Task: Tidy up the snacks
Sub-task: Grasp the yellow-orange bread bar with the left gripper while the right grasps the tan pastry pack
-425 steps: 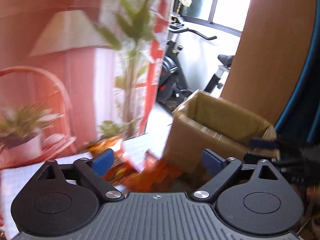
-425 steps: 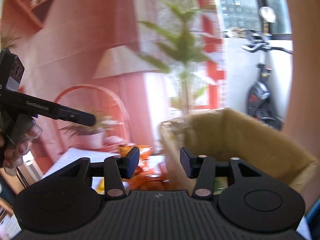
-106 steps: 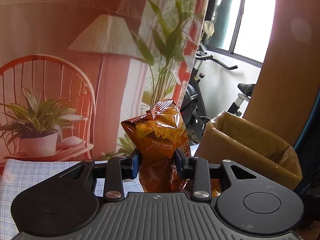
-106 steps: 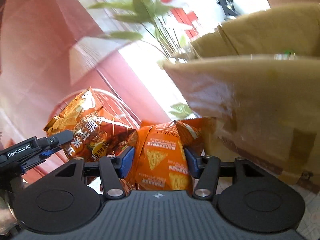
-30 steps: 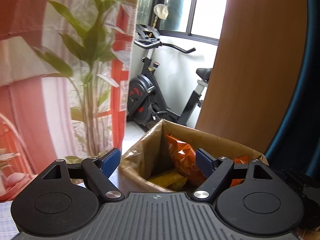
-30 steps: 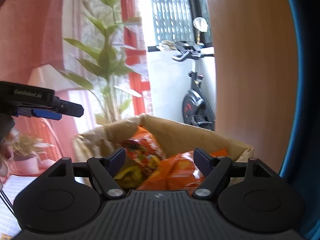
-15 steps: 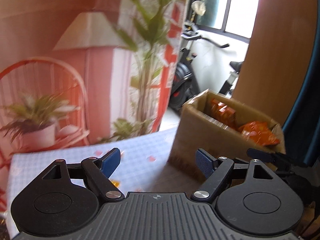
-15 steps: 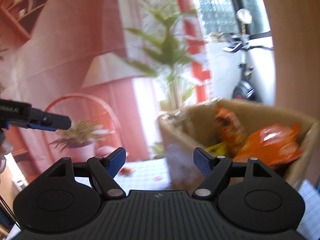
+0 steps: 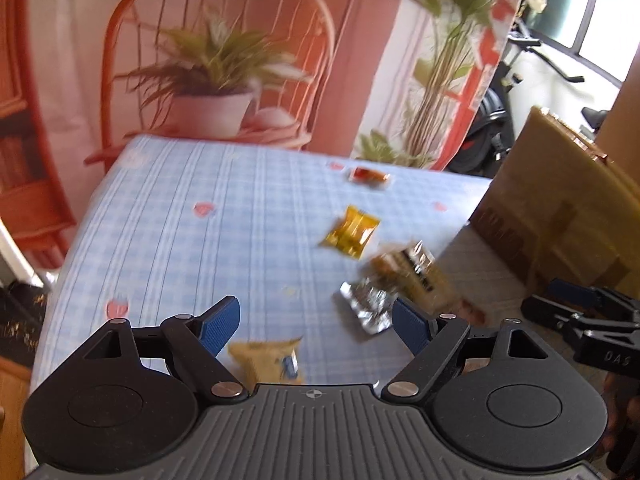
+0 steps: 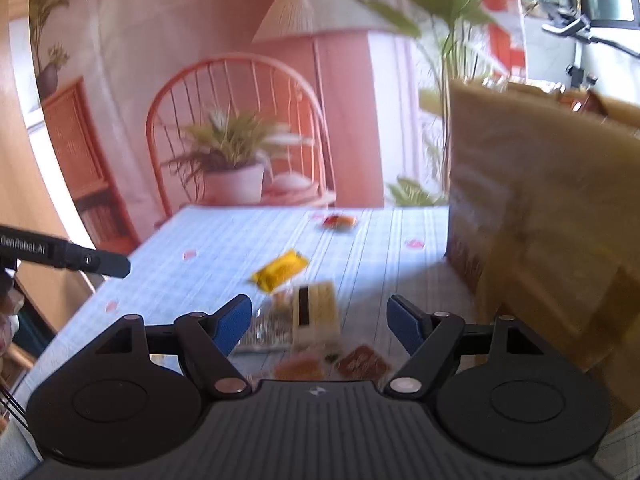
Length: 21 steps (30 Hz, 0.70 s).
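Left wrist view: the left hand-held gripper has its jaws wide apart with nothing between them, low in the frame over the checked blue surface. The snacks not yet boxed lie scattered right of centre: a yellow packet, a small red packet higher up, a silver foil wrapper overlapped by a tan packet, and a pale yellow packet just above the body of the tool. The cardboard box fills the right edge. The risk here is grabbing at the overlapping pair: the pads could catch only the foil's edge and let it slip, or drag both.

Right wrist view: the right hand-held gripper is likewise spread and empty. Between its fingers show the cream packet, a foil wrapper and two small reddish sachets at lower centre; the yellow packet sits above. The box looms on the right. The left tool pokes in at mid-left, so both heading for the same cluster could collide. The picture is blurred, so a hasty closing may miss thin sachets.
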{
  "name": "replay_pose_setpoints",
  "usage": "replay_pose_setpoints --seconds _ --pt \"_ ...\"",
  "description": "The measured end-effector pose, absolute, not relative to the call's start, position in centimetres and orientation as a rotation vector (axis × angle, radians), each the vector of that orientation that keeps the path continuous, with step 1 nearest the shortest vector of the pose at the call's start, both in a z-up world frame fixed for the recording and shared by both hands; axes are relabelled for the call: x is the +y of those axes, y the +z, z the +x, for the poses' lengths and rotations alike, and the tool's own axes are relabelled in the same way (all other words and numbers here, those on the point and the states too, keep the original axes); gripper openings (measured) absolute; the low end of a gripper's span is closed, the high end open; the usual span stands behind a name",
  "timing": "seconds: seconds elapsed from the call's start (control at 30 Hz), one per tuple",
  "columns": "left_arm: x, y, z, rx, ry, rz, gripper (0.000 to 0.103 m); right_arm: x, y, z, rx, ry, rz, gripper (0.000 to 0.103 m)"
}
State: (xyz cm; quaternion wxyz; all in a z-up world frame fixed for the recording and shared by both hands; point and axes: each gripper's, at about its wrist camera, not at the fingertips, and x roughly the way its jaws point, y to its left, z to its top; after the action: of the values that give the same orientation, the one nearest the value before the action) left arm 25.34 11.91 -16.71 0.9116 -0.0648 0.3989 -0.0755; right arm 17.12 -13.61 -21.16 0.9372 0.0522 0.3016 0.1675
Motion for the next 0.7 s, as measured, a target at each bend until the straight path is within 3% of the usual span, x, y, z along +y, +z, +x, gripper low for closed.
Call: replay_pose_setpoints --seconds 0.7 --pt "11.5 -23.6 22.6 0.961 -0.078 -0.12 0.085 -9.8 -26.9 16.2 0.726 0.439 -0.079 0.082"
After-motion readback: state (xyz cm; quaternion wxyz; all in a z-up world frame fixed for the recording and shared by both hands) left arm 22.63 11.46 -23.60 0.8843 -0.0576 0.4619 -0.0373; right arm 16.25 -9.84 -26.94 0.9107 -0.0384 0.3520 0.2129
